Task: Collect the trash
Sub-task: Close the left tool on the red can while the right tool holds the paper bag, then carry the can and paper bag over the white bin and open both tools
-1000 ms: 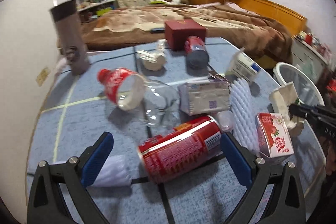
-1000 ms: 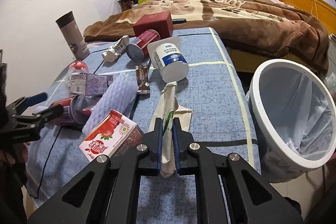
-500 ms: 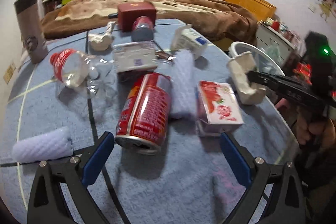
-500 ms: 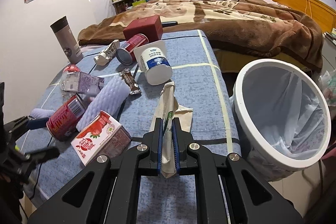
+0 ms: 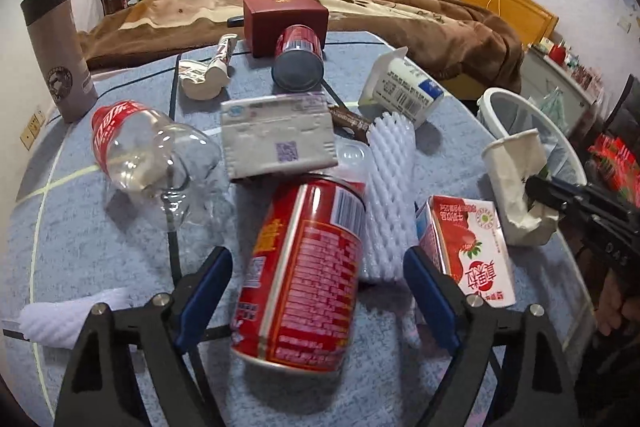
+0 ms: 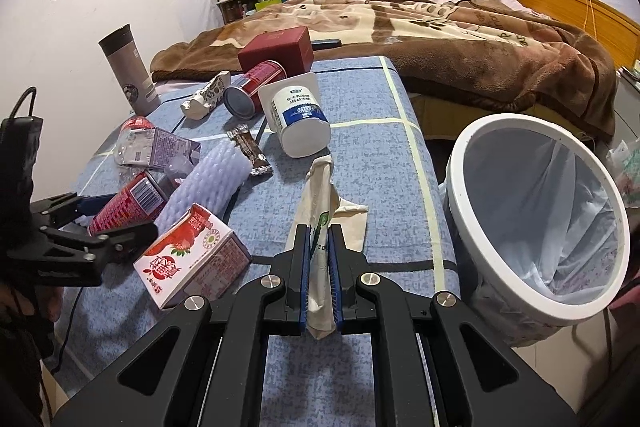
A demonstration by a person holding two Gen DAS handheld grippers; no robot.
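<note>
Your right gripper (image 6: 319,259) pinches the crushed beige paper cup (image 6: 320,211); your left gripper (image 5: 318,291), spread wide, straddles the light, dentable red can (image 5: 304,275): grip mid-body.

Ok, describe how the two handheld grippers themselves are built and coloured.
Both the left gripper and the right gripper have matte black cut-out linkage frames with silver pivot bolts and blue pads lining the fingers. A black cable trails from the left unit.

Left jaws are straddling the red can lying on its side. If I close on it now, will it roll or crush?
The red can lies on its side on the blue cloth, so a nudge would probably roll it against the white foam sleeve. Its walls look undented; likely empty and light, so a hard squeeze may crumple it. The left gripper is open with a jaw either side, so closing should trap it.
</note>
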